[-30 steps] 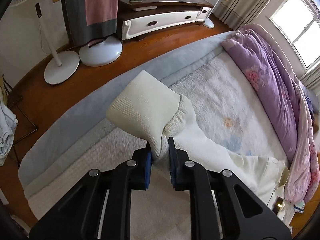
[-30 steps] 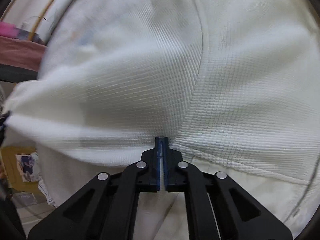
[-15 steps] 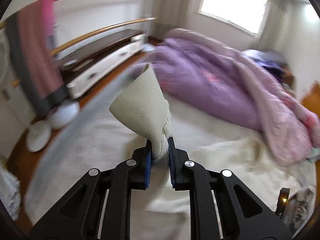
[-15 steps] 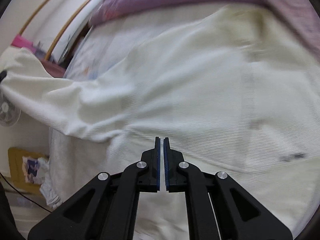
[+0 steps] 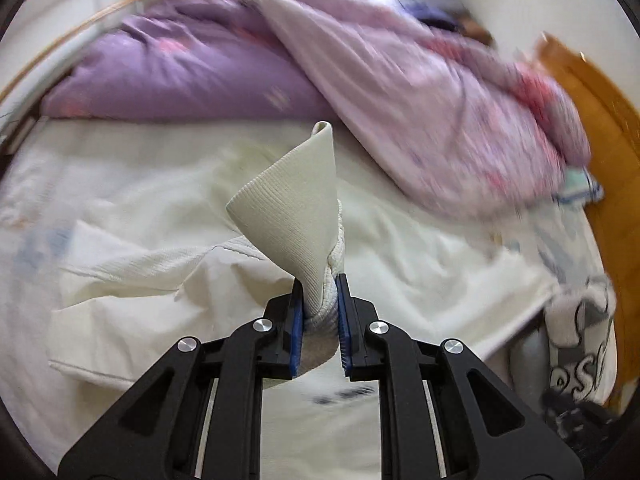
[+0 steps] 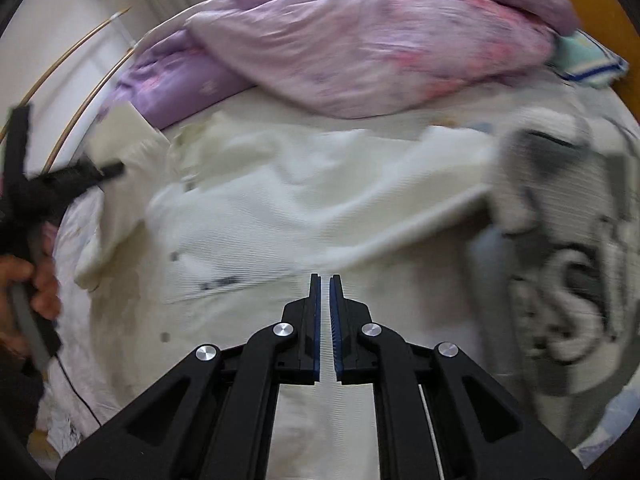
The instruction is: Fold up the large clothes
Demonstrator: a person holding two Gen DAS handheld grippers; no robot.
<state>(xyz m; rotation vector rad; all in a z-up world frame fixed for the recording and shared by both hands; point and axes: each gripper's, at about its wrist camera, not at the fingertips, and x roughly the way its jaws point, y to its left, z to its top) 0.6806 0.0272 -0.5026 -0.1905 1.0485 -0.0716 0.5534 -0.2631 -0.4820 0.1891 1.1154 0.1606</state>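
The left gripper [image 5: 319, 300] is clamped on the ribbed cuff [image 5: 294, 216] of a cream sweater [image 5: 168, 276]. In the left wrist view the cuff stands up straight out of the jaws, and the sleeve below it is bunched between the blue pads. The body of the sweater lies on the bed [image 5: 400, 240] ahead of the gripper and to its left, with loose wrinkles and an edge turned over. Behind it, farther from the gripper, a purple quilt [image 5: 360, 80] is heaped. I judge that a sleeve is being carried over the body, so the fold is only at its start; no neat fold is visible.

In the right wrist view the right gripper [image 6: 325, 292] is almost fully closed, with only a thin slit between the pads, and it holds nothing. It hangs above the sweater [image 6: 280, 208], which is spread just ahead of it and under it. Far to its left the left gripper [image 6: 80, 174] appears with the cuff [image 6: 124, 136] in it, and a hand [image 6: 38, 284] on its handle. To the right of the right gripper lies a grey garment [image 6: 560, 260] with large letters, partly beside the sweater; the blur hides whether they overlap.

What is left, in my opinion: to lay the sleeve down, bring in the other sleeve, and fold the body. The grey garment also looks not yet folded.
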